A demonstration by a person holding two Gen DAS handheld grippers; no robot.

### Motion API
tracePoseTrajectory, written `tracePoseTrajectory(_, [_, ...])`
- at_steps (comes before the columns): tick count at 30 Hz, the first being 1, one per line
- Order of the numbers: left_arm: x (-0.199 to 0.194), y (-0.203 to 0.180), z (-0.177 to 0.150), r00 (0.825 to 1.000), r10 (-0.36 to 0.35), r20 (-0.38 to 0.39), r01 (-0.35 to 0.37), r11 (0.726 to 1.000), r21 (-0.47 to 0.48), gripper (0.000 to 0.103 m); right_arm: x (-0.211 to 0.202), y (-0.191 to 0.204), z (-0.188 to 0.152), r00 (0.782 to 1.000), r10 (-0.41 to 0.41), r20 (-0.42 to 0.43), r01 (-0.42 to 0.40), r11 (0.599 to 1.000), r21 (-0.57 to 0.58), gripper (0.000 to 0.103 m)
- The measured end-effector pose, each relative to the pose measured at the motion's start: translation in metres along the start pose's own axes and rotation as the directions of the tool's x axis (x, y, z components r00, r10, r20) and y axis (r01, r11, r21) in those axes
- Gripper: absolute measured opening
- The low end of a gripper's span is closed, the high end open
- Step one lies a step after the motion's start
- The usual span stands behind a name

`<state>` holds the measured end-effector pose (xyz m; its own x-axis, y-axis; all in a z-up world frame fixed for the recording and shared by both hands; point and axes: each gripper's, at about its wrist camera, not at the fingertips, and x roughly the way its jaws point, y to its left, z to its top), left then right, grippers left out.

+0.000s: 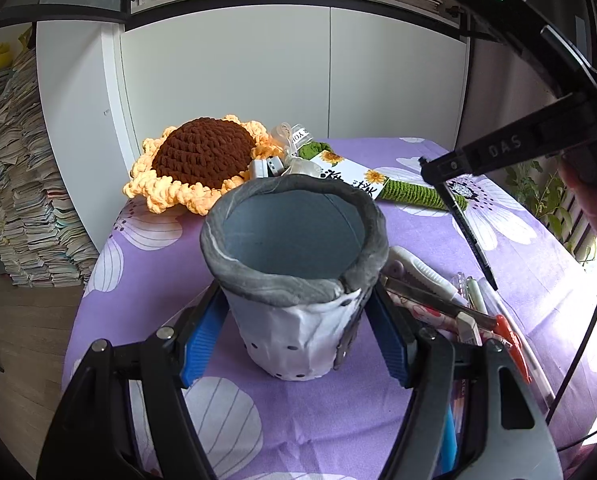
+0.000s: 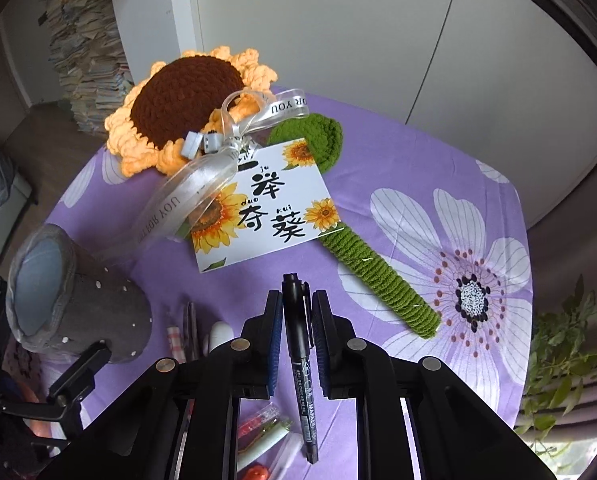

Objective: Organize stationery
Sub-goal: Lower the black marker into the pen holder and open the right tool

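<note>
Right wrist view: a black marker (image 2: 298, 364) is clamped between the blue pads of the right gripper (image 2: 297, 304), its long axis running along the fingers, with the capped end pointing far, toward the sunflower card (image 2: 258, 208), and the other end pointing near, past the pads. In the left wrist view the same marker (image 1: 472, 240) is seen lifted above the purple flowered tablecloth (image 1: 298, 412), hanging steeply with its tip down. The grey fabric pen holder (image 1: 294, 276) is stood upright, and its lower wall is pinched narrowly on both sides by the left gripper (image 1: 294, 340). Only its grey lining is seen through the open mouth; nothing is seen inside. Just right of it, a heap of pens and other stationery (image 1: 454, 304) is left lying on the cloth. A crocheted sunflower (image 1: 202, 160) is laid at the far side.
</note>
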<state>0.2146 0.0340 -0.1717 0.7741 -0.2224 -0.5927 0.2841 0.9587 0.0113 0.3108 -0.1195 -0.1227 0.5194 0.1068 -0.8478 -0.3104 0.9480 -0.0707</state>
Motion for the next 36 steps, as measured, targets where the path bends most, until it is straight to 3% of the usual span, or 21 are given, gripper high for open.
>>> tracePoseTrajectory(5, [0.003, 0.001, 0.0, 1.0, -0.008, -0.017, 0.008, 1.0, -0.007, 0.068, -0.048, -0.006, -0.002, 0.992, -0.019, 0.123, 0.013, 0.998, 0.054, 0.016])
tracePoseTrajectory(10, [0.003, 0.001, -0.001, 1.0, -0.014, -0.015, 0.014, 1.0, -0.007, 0.068, -0.086, -0.003, -0.002, 0.973, 0.009, 0.231, -0.029, 0.996, 0.082, 0.015])
tracePoseTrajectory(18, [0.002, 0.001, -0.001, 1.0, -0.016, -0.015, 0.016, 1.0, -0.008, 0.068, -0.15, 0.028, 0.008, 0.907, 0.122, 0.404, -0.141, 0.99, 0.019, 0.015])
tracePoseTrajectory(24, [0.002, 0.001, -0.001, 1.0, -0.016, -0.015, 0.016, 1.0, -0.008, 0.068, -0.162, 0.059, 0.017, 0.872, 0.243, 0.424, -0.233, 0.969, -0.078, 0.015])
tracePoseTrajectory(27, [0.002, 0.001, -0.001, 1.0, -0.016, -0.015, 0.016, 1.0, -0.008, 0.068, -0.147, 0.072, 0.02, 0.881, 0.273, 0.386, -0.255, 0.962, -0.099, 0.015])
tracePoseTrajectory(32, [0.002, 0.0, -0.001, 1.0, -0.017, -0.016, 0.016, 1.0, -0.008, 0.068, -0.1, 0.082, 0.018, 0.926, 0.272, 0.261, -0.257, 0.962, -0.09, 0.015])
tracePoseTrajectory(36, [0.002, 0.001, -0.001, 1.0, -0.016, -0.016, 0.016, 1.0, -0.008, 0.068, -0.072, 0.079, 0.014, 0.94, 0.289, 0.182, -0.284, 0.957, -0.054, 0.015])
